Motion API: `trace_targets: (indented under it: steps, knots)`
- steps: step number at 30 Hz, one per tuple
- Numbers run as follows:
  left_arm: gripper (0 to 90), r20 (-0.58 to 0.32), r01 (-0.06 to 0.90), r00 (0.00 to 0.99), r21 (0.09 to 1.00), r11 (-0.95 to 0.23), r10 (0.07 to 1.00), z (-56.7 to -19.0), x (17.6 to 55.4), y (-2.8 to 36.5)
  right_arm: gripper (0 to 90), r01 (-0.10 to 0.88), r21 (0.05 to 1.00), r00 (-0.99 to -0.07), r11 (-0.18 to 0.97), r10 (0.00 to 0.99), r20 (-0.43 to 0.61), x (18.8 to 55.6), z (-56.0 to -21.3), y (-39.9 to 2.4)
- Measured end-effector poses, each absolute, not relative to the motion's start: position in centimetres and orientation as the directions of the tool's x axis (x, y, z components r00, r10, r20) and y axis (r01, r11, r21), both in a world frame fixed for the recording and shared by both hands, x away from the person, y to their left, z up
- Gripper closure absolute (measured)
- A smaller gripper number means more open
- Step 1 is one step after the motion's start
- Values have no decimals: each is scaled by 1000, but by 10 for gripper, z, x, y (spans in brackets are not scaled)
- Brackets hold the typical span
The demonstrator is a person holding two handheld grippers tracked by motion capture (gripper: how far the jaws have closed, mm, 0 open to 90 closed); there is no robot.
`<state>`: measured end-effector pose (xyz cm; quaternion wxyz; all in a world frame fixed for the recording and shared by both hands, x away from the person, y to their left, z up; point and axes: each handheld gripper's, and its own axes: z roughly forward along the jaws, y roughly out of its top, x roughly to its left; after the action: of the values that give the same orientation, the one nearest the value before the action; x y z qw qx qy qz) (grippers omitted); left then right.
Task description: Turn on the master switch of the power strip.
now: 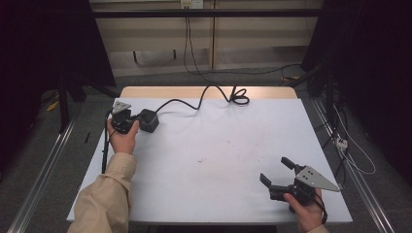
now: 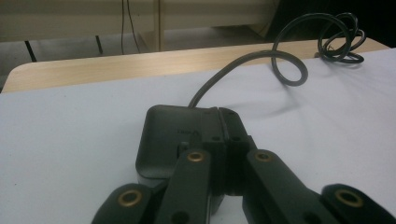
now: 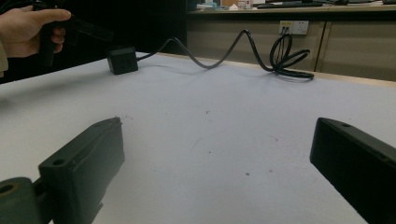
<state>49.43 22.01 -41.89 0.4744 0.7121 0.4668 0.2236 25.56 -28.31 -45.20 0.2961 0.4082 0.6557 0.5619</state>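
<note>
1. Resting low near the table's near right corner, the right gripper (image 1: 278, 178) is released: in its own view the two black jaws stand wide apart with only bare white table top (image 3: 224, 130) between them, holding nothing.
2. Farther off, at the table's left side, the left gripper (image 2: 226, 161) is clenched on the black power adapter (image 2: 175, 135); its own view shows the jaws drawn close together and pinching the brick's near right corner. The person's left hand (image 1: 122, 138) wraps the handle.
3. The adapter lies flat on the white surface, a rounded hard-plastic block. I judge it stiff, fairly dense for its bulk and somewhat smooth, so a corner pinch may let it twist; gripping across its two flat sides would hold better.
4. Beyond it the black cable (image 1: 194, 103) leaves the brick's far edge, snakes across the table and ends in a loose coil (image 1: 239, 98) by the wooden far edge (image 1: 160, 92). It looks springy and will likely drag or tug if the brick is lifted.
</note>
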Motion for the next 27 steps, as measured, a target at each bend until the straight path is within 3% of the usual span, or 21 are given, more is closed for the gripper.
trace_targets:
  steps: [27]
  knots:
    - [900,-110,467,445,875,-126,889,-422,501,222,25,199,979,-496,40,866,65,255,-452,-283]
